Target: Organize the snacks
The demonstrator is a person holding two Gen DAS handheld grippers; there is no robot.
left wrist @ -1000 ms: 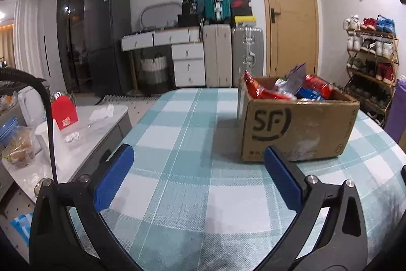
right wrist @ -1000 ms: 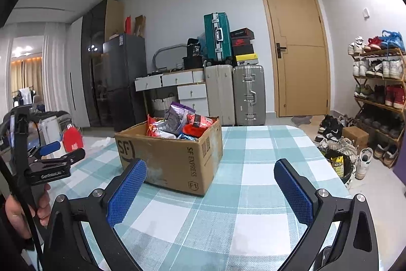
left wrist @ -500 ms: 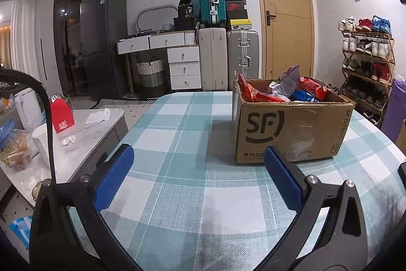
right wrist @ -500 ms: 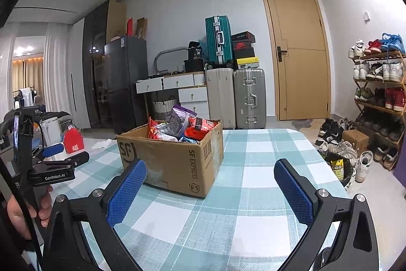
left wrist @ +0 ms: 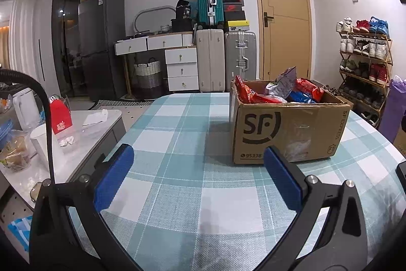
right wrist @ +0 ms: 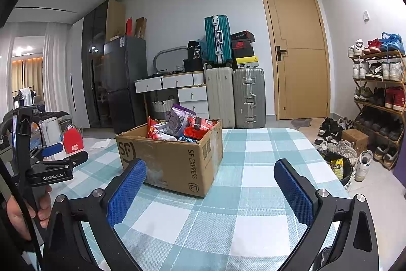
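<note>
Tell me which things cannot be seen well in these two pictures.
- Cardboard box: lower snack packets hidden by its walls and the top packets, both views.
- Snack packets: print too small to read, right wrist view.
- Small print on the box, left wrist view: partly covered by the left gripper.
- Person's hand: cut off by the frame edge.

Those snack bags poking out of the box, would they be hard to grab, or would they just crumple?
The bags look like thin glossy foil, so probably light but slippery and apt to crumple. They lie jumbled in the open box, so lifting one may drag its neighbours. Both tools, left and right, are open and well short of them.
</note>
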